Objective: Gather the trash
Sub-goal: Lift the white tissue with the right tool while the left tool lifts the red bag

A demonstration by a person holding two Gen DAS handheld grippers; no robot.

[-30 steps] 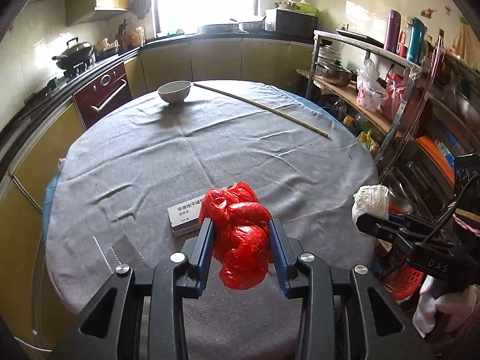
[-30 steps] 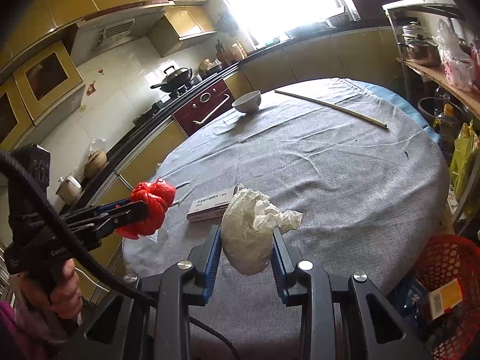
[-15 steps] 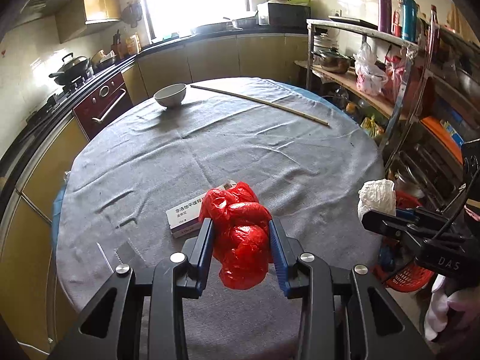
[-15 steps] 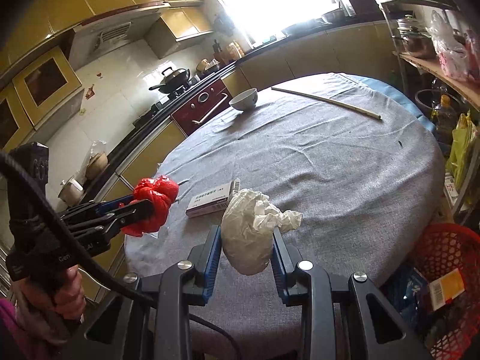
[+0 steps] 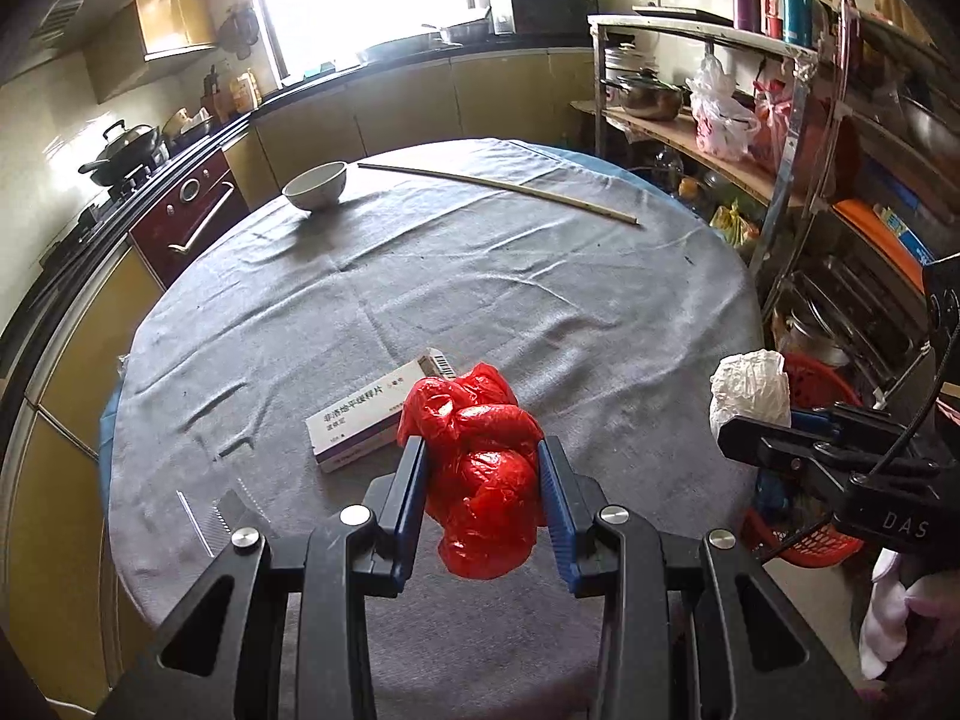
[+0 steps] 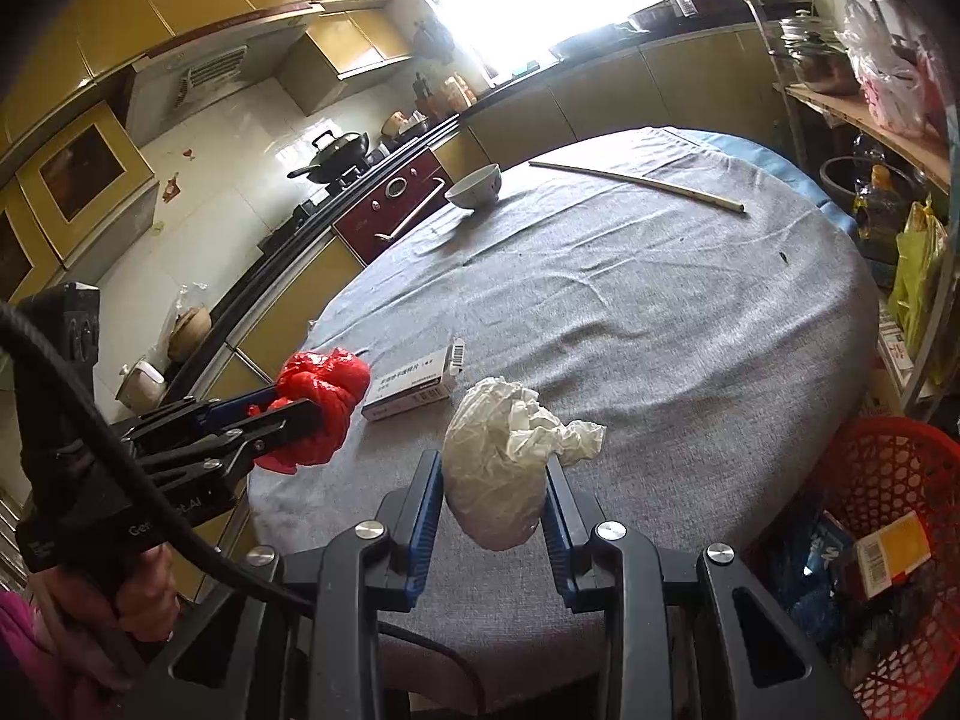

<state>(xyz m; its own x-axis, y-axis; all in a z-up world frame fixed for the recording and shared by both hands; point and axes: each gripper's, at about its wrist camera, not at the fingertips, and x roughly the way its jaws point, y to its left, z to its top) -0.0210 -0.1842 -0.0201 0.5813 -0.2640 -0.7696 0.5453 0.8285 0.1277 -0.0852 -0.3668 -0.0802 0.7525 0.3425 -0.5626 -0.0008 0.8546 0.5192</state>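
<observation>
Pinching a crumpled red plastic bag [image 5: 483,480], the left gripper [image 5: 483,471] is holding it clear above the near edge of the round table [image 5: 540,312], both blue pads pressing its sides. The right gripper [image 6: 495,483] is squeezing a wad of white plastic [image 6: 504,468] the same way, over the table's near right edge. A small white box [image 5: 366,417] is lying flat on the grey cloth just beyond the red bag. A white bowl [image 5: 316,185] and a long thin stick [image 5: 498,192] are sitting at the far side. A red basket [image 6: 888,516] is standing on the floor beside the table, below the right gripper.
</observation>
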